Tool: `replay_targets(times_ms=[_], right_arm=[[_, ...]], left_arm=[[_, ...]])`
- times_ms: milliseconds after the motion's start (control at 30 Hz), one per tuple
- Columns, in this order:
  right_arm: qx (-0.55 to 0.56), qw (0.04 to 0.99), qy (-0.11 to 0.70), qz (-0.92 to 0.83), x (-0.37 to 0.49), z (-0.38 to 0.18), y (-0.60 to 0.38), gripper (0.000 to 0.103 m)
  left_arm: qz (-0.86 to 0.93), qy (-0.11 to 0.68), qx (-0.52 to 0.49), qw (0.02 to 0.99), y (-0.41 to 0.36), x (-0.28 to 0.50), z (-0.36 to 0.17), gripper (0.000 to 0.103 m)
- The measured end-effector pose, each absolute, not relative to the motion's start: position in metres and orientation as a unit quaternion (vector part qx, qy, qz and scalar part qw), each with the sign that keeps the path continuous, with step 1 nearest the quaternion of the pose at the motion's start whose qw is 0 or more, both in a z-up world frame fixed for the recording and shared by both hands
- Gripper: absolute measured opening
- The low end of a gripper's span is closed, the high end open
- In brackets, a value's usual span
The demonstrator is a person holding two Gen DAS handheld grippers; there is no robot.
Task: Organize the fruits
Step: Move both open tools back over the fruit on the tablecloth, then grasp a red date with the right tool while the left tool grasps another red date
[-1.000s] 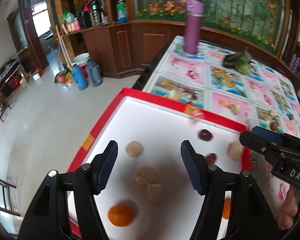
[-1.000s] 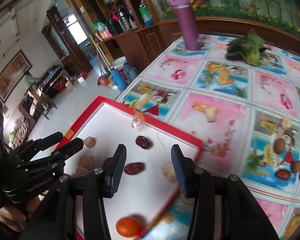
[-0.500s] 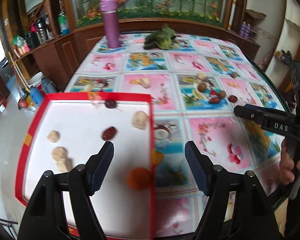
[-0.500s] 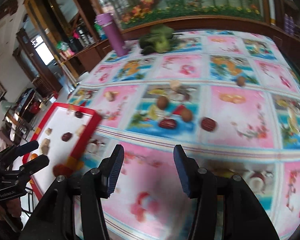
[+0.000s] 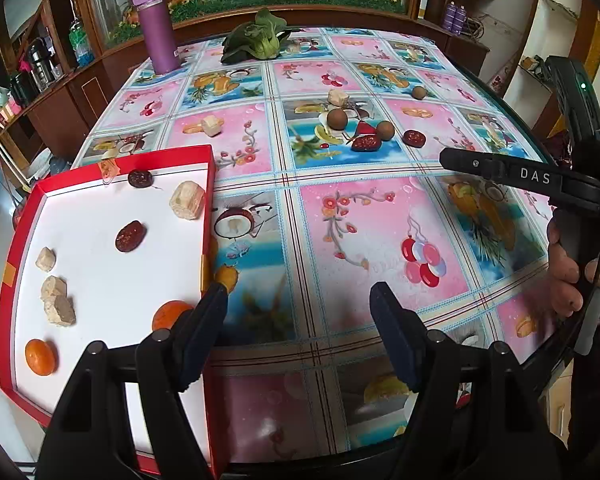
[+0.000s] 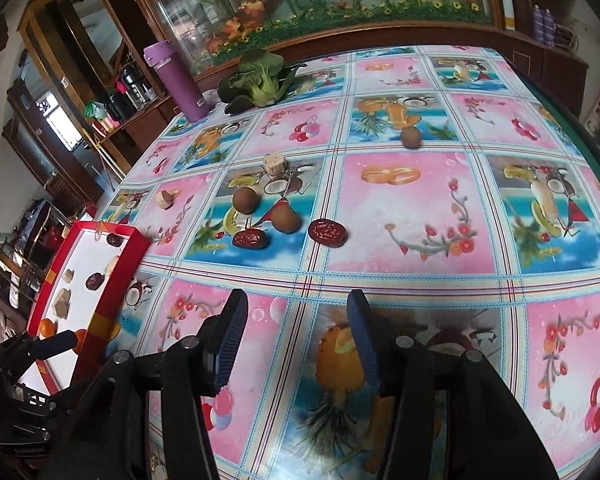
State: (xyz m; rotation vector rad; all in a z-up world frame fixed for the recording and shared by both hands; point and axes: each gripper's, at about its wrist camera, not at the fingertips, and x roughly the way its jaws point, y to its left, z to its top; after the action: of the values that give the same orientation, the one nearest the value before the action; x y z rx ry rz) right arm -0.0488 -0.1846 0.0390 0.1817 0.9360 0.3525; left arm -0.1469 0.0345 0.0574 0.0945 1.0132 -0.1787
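- Swung right since a second ago: both views now off the tray and over the open tablecloth, loose fruit ahead.
- At far left, red tray [image 5: 208, 200] with white floor, at the table's left edge; inside: two tangerines [image 5: 40, 357], three pale chunks near the left wall, two dark dates [image 5: 130, 236], one bigger pale chunk [image 5: 187, 201] against the right wall.
- Just right of the tray, left gripper [image 5: 298, 306] released, jaws wide apart, empty, low over the flowered tablecloth [image 5: 360, 216]; left finger across the tray's right wall.
- Mid-table, a cluster: two brown round fruits [image 6: 245, 200], two red dates [image 6: 327, 232] just beside them, pale chunks [image 6: 274, 163] behind, one more pale chunk near the tray's far corner.
- Further right and back, a lone brown fruit [image 6: 411, 137], well apart from the cluster.
- Right gripper [image 6: 294, 342] released as well, jaws spread, nothing between, near the table's front edge, short of the dates.
- At the far edge, purple flask [image 5: 156, 28] upright, leafy greens [image 5: 256, 42] to its right.
- At far right in the left view, a hand [image 5: 580, 268] around the right gripper's handle.
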Motion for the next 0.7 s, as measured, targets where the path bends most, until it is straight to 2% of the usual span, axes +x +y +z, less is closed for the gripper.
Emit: replay_targets(times_ms=[500, 700], right_arm=[[0.023, 0.877, 0.455, 0.153, 0.004, 0.027, -0.173, 0.050], [0.015, 0.877, 0.452, 0.160, 0.009, 0.018, -0.173, 0.040]], left_arm=[[-0.090, 0.490, 0.047, 0.866, 0.031, -0.127, 0.063, 0.074], [-0.092, 0.484, 0.054, 0.869, 0.025, -0.103, 0.069, 0.074]])
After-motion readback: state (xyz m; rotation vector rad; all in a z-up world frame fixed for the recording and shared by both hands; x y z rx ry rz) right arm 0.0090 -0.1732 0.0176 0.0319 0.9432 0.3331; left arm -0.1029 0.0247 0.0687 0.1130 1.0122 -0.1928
